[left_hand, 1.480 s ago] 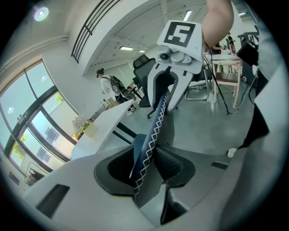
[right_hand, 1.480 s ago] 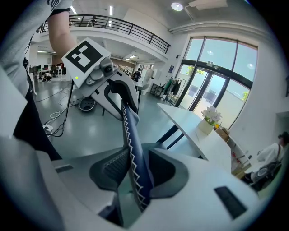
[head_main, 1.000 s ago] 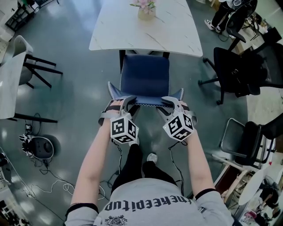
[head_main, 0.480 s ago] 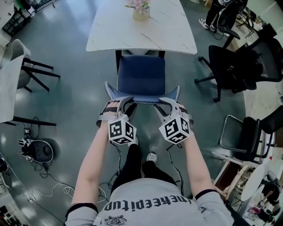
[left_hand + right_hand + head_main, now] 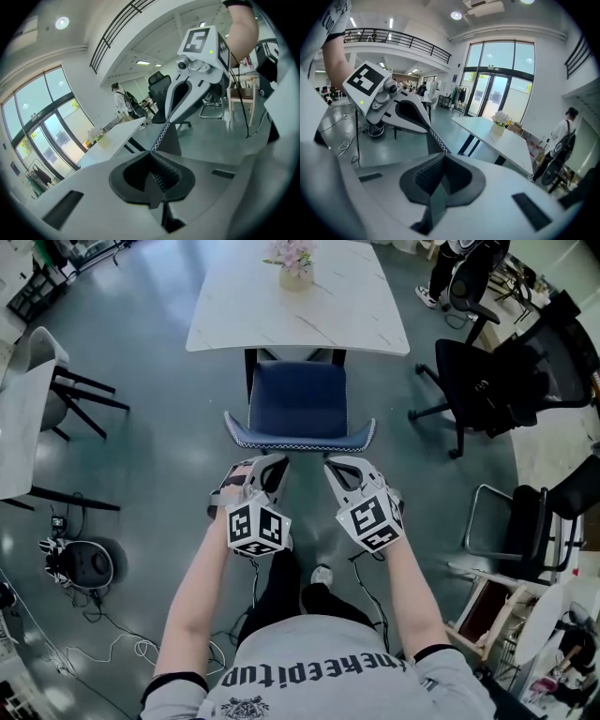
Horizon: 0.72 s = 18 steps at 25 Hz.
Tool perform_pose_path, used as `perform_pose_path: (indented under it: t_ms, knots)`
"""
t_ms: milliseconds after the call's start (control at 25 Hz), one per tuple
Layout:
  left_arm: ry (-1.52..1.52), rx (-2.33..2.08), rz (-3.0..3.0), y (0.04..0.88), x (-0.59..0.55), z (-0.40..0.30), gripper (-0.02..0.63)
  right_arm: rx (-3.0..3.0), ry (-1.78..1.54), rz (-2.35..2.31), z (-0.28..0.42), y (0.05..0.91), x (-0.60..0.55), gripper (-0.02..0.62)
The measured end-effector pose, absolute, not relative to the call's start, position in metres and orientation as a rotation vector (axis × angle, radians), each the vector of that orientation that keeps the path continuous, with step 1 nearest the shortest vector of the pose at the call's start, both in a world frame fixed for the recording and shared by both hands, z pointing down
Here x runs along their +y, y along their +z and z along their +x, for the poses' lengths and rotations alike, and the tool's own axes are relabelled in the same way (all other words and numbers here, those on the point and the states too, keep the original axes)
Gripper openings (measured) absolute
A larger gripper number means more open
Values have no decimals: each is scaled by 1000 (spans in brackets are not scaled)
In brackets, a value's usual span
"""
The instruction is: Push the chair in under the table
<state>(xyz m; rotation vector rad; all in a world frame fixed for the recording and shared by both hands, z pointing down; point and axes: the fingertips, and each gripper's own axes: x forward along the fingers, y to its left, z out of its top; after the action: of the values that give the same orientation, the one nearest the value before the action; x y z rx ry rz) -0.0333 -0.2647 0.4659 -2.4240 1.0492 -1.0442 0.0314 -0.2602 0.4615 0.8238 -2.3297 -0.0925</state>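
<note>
The blue chair (image 5: 298, 401) stands with its seat partly under the white table (image 5: 298, 306), its backrest (image 5: 300, 436) toward me. A vase of flowers (image 5: 295, 263) sits on the table. My left gripper (image 5: 271, 465) and right gripper (image 5: 337, 466) hover side by side just short of the backrest, touching nothing. Both sets of jaws are closing to shut, pads meeting with nothing between them. In the left gripper view the left gripper (image 5: 157, 176) points past the backrest's stitched edge (image 5: 163, 136). The right gripper (image 5: 440, 180) faces the table (image 5: 497, 140).
Black office chairs (image 5: 487, 381) stand right of the table, with a metal-framed chair (image 5: 516, 531) nearer me. At the left are another white table (image 5: 19, 427) and chair (image 5: 56, 362). A round device (image 5: 86, 561) with cables lies on the floor. My shoe (image 5: 322, 575) is below the grippers.
Both grippers have come off the chair's backrest, drawn back toward me and risen a little. Their jaws, open at the backrest before, are now shut.
</note>
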Motion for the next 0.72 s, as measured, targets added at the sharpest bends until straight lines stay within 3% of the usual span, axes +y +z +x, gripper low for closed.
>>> perform_pose_path:
  t_ms: [720]
  knots:
    - [-475,1181,-2687,358,-203,0,15,-2605,-35,950,15,354,-200,11]
